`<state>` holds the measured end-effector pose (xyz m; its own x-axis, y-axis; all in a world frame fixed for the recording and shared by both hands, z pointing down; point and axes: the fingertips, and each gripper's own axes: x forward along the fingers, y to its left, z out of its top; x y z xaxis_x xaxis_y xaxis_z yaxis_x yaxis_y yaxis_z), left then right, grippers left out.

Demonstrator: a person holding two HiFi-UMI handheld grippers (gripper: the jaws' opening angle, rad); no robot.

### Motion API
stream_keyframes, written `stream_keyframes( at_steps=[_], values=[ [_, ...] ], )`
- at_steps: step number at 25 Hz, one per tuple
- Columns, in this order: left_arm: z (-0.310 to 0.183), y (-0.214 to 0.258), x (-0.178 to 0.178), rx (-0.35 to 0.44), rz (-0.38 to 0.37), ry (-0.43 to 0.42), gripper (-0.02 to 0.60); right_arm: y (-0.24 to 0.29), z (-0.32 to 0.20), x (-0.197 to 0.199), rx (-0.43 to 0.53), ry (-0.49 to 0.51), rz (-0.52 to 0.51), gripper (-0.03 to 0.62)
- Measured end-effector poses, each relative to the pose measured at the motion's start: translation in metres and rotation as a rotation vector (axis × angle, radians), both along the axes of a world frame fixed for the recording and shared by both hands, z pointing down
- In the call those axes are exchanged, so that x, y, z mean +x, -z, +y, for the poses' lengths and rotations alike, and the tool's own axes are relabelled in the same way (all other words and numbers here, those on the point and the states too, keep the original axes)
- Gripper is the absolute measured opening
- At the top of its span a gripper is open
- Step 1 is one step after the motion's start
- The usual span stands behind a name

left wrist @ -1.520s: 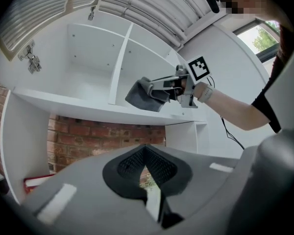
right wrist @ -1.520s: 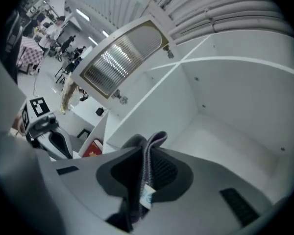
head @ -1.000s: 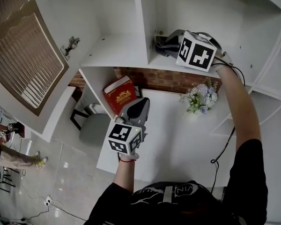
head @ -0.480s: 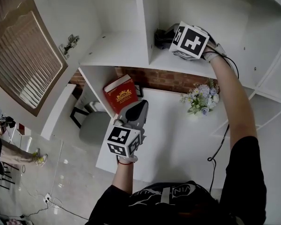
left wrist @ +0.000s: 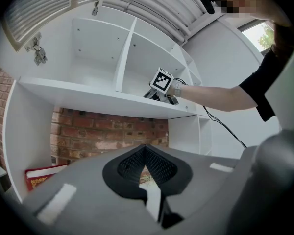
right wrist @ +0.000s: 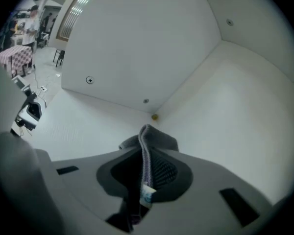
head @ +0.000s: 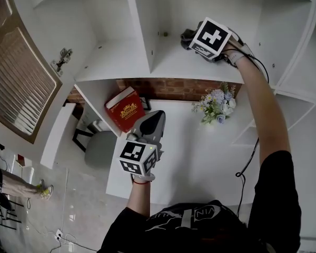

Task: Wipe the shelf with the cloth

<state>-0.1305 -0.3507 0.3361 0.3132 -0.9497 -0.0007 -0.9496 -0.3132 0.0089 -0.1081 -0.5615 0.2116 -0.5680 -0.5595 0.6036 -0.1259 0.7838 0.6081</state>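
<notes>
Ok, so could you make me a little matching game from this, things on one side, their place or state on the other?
1. grey fabric cloth
2. red hardcover book
3. bunch of flowers
4. left claw

A. shut and empty
B. pale blue and white, standing on the white desk
C. pinched in the right claw
D. leaning, gold print on its cover

Pairs: 1-C, 2-D, 3-B, 4-A
</notes>
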Motion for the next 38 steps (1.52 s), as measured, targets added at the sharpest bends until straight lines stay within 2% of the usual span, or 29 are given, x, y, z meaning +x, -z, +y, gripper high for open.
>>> stream_keyframes(
  at_steps=[8,17,20,24,27,28,30,33,38],
  values=[
    [-0.014,0.005,0.039,0.023,0.008,-0.113,0.011,-0.002,-0.028,0.077,-0.106,-0.310,-0.018,0.055],
    [-0.019,0.015,0.068,0.056,0.011,-0.188,0.011,-0.007,-0.055,0.172,-0.051,-0.712,0.091,0.055],
    [-0.019,0.019,0.071,0.063,0.009,-0.192,0.011,-0.007,-0.057,0.185,-0.031,-0.789,0.130,0.055],
    [-0.016,0.021,0.069,0.070,0.003,-0.181,0.011,-0.007,-0.063,0.191,-0.001,-0.810,0.202,0.055],
    [-0.013,0.022,0.065,0.073,0.000,-0.170,0.011,0.001,-0.061,0.185,0.048,-0.735,0.228,0.057],
    [-0.012,0.022,0.064,0.072,-0.001,-0.167,0.011,0.006,-0.058,0.175,0.074,-0.671,0.210,0.057],
    [-0.010,0.020,0.062,0.066,-0.003,-0.161,0.011,0.016,-0.043,0.140,0.087,-0.514,0.099,0.057],
    [-0.007,0.019,0.063,0.063,-0.011,-0.159,0.011,0.028,-0.007,0.081,0.044,-0.278,-0.068,0.057],
    [0.003,0.018,0.053,0.059,-0.008,-0.130,0.011,0.034,0.049,0.007,-0.067,0.034,-0.156,0.057]
  ],
)
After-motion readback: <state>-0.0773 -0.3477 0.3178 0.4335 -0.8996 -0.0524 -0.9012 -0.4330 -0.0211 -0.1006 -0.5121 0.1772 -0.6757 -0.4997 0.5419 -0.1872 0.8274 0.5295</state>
